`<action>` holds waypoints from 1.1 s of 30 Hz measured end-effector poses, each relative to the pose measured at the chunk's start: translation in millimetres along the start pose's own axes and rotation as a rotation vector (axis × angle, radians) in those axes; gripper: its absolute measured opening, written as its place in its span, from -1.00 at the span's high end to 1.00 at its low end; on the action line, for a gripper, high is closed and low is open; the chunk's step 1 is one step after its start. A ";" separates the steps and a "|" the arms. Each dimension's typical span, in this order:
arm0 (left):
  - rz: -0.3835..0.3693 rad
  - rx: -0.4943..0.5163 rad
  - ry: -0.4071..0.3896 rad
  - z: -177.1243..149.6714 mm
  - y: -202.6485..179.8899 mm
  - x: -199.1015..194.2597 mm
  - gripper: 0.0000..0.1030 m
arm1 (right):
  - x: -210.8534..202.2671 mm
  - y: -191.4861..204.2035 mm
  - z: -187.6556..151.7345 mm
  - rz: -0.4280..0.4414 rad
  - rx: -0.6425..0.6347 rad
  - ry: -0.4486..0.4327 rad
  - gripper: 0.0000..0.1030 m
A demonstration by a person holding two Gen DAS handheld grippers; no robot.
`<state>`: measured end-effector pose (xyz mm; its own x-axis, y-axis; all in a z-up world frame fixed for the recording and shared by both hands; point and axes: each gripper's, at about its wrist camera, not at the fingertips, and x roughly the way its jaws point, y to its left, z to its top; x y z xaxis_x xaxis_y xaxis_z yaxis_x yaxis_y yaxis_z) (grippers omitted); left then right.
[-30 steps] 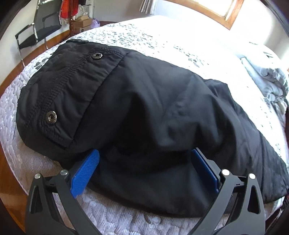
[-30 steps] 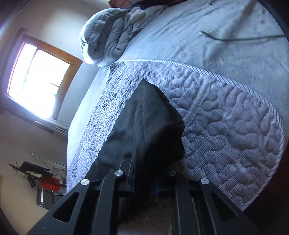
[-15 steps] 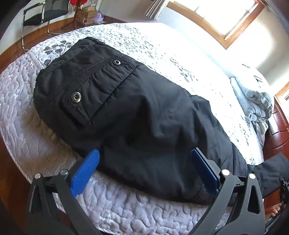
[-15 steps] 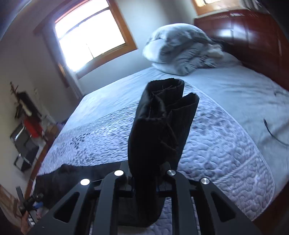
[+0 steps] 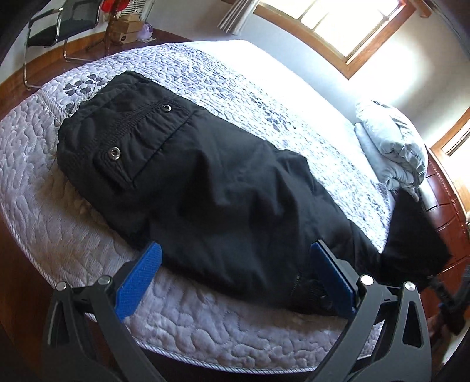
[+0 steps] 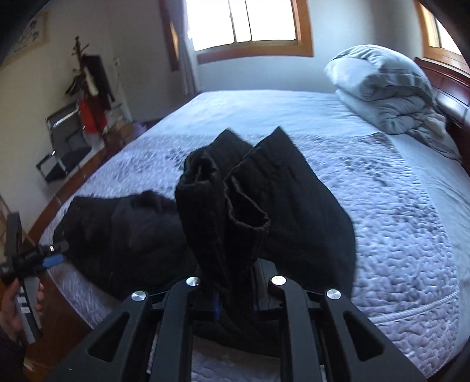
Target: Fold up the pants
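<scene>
Black padded pants (image 5: pixel 211 188) lie along the near edge of the bed, waistband with two metal snaps at the left. My left gripper (image 5: pixel 235 279) is open, its blue pads (image 5: pixel 138 279) straddling the pants' near edge without gripping. My right gripper (image 6: pixel 235 293) is shut on the pants' leg cuffs (image 6: pixel 223 211) and holds them bunched up above the mattress; the rest of the pants (image 6: pixel 123 232) lies to the left. The raised leg end (image 5: pixel 414 241) also shows at the right in the left wrist view.
The quilted mattress (image 5: pixel 205 332) fills both views. A folded grey duvet (image 6: pixel 387 88) sits by the wooden headboard (image 5: pixel 446 205). A chair (image 5: pixel 50 26) and boxes stand on the wooden floor beyond the bed. Windows are behind.
My right gripper has lifted the leg cuffs off the mattress and swung them up and over the bed toward the waistband. My left gripper has pulled back from the pants, still open.
</scene>
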<state>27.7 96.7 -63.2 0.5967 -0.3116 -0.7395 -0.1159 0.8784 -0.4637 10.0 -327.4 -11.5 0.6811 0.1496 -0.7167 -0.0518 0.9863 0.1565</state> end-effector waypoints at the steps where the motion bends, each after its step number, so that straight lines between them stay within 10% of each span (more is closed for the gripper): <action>1: -0.004 -0.003 -0.004 -0.2 1.3 -3.3 -0.95 | 8.5 9.5 -3.6 0.002 -0.023 0.023 0.72; 12: -0.001 -0.047 -0.010 -9.5 12.7 -13.0 -0.95 | 64.5 74.6 -48.9 -0.068 -0.231 0.116 0.68; 19: -0.016 -0.089 0.025 -17.9 17.9 -5.4 -0.95 | 54.8 74.2 -67.1 0.143 -0.156 0.101 -0.37; 23: -0.029 -0.096 0.028 -22.1 18.8 -4.4 -0.95 | 21.1 72.8 -65.7 0.229 -0.100 0.016 -0.38; 33: -0.060 -0.111 0.047 -34.4 20.2 0.4 -0.95 | 43.1 83.7 -65.3 -0.015 -0.222 0.085 -0.07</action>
<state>-1.7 101.9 -89.7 0.5673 -0.3817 -0.7297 -0.1695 0.8130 -0.5571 -12.7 -233.9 -73.6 0.6197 0.1305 -0.7739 -0.2080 0.9781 -0.0016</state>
